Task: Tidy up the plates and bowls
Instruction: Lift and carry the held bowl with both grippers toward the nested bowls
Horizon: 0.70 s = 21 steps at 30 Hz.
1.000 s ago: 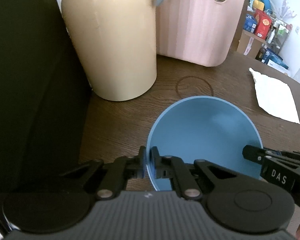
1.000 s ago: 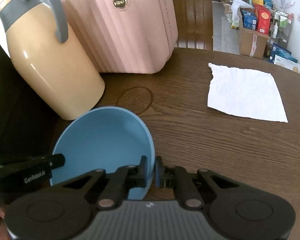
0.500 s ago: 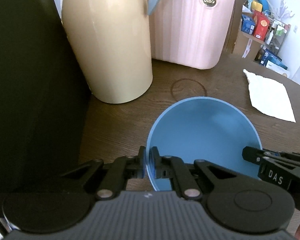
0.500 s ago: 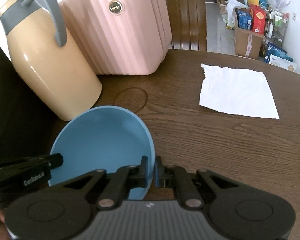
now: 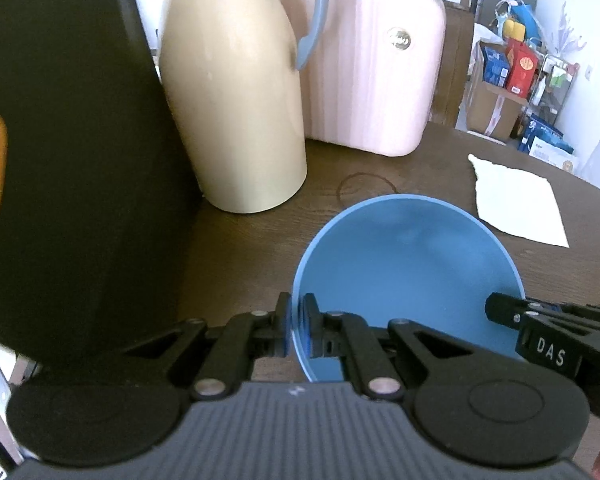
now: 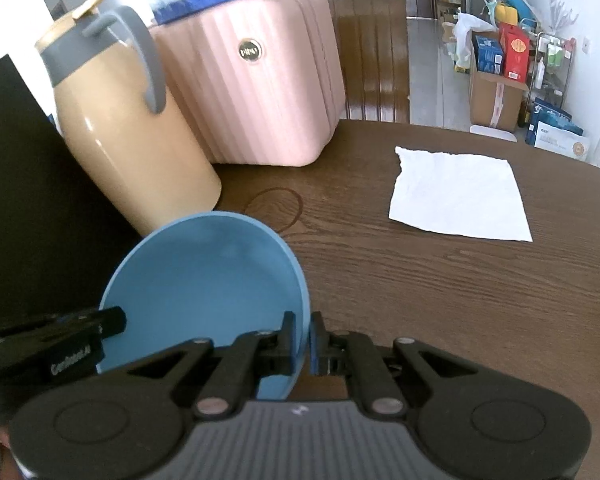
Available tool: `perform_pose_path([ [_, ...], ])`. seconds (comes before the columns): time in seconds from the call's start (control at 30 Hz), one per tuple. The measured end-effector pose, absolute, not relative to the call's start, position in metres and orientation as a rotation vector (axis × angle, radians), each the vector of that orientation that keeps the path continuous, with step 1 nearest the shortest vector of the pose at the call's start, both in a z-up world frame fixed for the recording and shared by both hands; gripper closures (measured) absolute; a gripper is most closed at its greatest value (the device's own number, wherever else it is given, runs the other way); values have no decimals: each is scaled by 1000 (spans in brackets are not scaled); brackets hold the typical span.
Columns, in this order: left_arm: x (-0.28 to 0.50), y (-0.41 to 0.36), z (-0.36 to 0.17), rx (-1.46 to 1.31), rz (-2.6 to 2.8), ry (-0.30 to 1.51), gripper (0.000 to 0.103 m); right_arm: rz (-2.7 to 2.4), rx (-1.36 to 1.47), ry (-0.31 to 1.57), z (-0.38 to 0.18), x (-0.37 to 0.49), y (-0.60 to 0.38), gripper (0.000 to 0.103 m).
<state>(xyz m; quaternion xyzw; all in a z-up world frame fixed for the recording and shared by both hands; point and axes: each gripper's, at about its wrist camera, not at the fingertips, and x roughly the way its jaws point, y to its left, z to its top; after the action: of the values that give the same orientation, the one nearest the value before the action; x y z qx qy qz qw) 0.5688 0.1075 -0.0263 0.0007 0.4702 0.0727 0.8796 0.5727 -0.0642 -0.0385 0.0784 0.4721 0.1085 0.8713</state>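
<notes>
1. Left wrist view: the left gripper (image 5: 296, 330) fingers clamp the blue bowl (image 5: 408, 284) rim. The bowl has risen off the table (image 5: 260, 264), right of the beige jug (image 5: 236, 120), which now looks lower.
2. Right wrist view: the right gripper (image 6: 301, 340) pinches the opposite rim, bowl below the jug; the carry seems underway.

The blue bowl's (image 5: 408, 280) near rim is hidden behind the left hand-held gripper (image 5: 296, 330), the dark case (image 5: 68, 160) at left is cut off by the picture's edge, and the boxes (image 6: 504, 56) beyond the worktop (image 6: 440, 280) are too small to read.
</notes>
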Motion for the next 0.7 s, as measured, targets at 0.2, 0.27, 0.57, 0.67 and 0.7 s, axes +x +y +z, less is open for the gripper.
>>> perform_pose_path([
  [0.2, 546, 101, -15, 1, 169, 973, 96, 237, 154, 974, -25, 551, -69, 97],
  [0.27, 539, 98, -11, 1, 172, 966, 96, 240, 150, 965, -20, 543, -70, 97],
  [0.57, 510, 92, 0, -17, 178, 950, 96, 249, 146, 954, -9, 515, -78, 97],
  [0.67, 500, 90, 3, -21, 177, 944, 96, 251, 143, 946, -4, 504, -81, 97],
  [0.7, 497, 89, 5, -21, 179, 940, 96, 253, 142, 943, -2, 500, -82, 97],
])
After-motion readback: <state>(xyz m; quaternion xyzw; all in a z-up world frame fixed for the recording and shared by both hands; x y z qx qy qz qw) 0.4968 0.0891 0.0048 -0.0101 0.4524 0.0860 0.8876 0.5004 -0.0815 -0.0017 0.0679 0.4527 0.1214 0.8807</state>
